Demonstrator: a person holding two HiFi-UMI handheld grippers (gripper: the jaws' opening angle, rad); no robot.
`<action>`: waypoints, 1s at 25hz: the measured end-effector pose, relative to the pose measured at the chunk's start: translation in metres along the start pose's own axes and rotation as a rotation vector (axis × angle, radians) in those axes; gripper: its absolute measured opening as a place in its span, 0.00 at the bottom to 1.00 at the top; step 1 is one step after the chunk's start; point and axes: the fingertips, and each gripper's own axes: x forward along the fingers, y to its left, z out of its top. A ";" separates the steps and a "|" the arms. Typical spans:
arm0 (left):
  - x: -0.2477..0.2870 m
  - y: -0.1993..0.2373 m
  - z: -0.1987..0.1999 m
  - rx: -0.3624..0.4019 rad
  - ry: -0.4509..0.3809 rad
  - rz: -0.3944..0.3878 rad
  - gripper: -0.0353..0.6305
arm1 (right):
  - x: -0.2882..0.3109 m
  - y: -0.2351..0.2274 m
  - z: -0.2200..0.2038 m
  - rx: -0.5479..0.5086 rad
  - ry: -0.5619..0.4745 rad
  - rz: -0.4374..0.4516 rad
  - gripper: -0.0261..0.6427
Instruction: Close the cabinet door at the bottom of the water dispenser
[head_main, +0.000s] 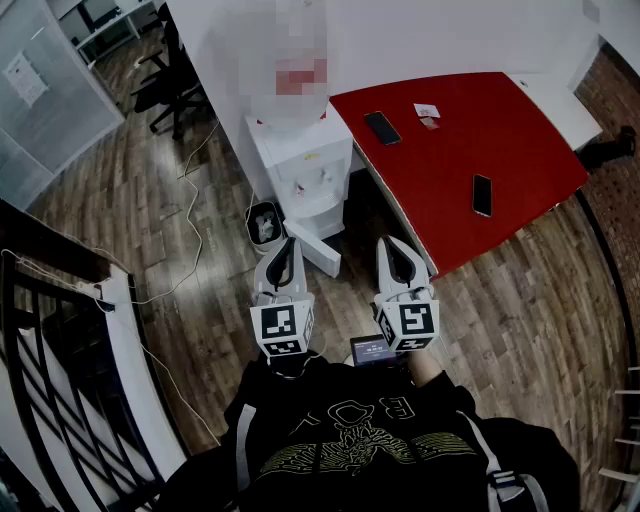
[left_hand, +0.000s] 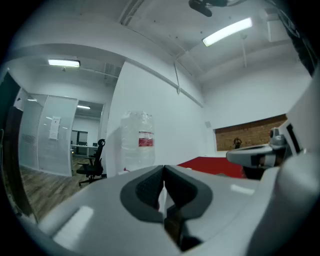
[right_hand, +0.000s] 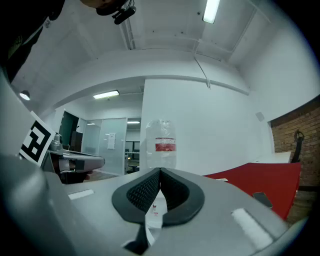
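Observation:
The white water dispenser (head_main: 300, 165) stands against the wall with a large clear bottle (right_hand: 161, 145) on top. Its bottom cabinet door (head_main: 318, 252) hangs open, swung out over the wooden floor toward me. My left gripper (head_main: 289, 243) is held level just in front of that door, jaws shut and empty. My right gripper (head_main: 386, 244) is beside it, to the right of the door and near the red table's edge, also shut on nothing. In the left gripper view the closed left gripper (left_hand: 163, 170) points toward the bottle (left_hand: 138, 142). The right gripper (right_hand: 160, 172) faces the same way.
A red table (head_main: 470, 150) with two phones (head_main: 382, 127) (head_main: 482, 194) stands right of the dispenser. A small bin (head_main: 264, 222) sits at its left foot, with cables (head_main: 195, 230) trailing on the floor. An office chair (head_main: 165, 85) is behind, and a stair railing (head_main: 60, 330) at left.

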 end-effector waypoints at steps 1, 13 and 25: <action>0.004 0.001 -0.001 0.001 0.003 0.000 0.06 | 0.004 0.000 -0.002 -0.003 0.004 -0.001 0.03; 0.086 0.060 -0.001 0.122 -0.031 -0.030 0.06 | 0.100 0.008 -0.030 -0.024 0.128 -0.022 0.14; 0.183 0.052 -0.021 0.287 -0.093 -0.108 0.06 | 0.181 -0.031 -0.065 -0.111 0.188 -0.023 0.09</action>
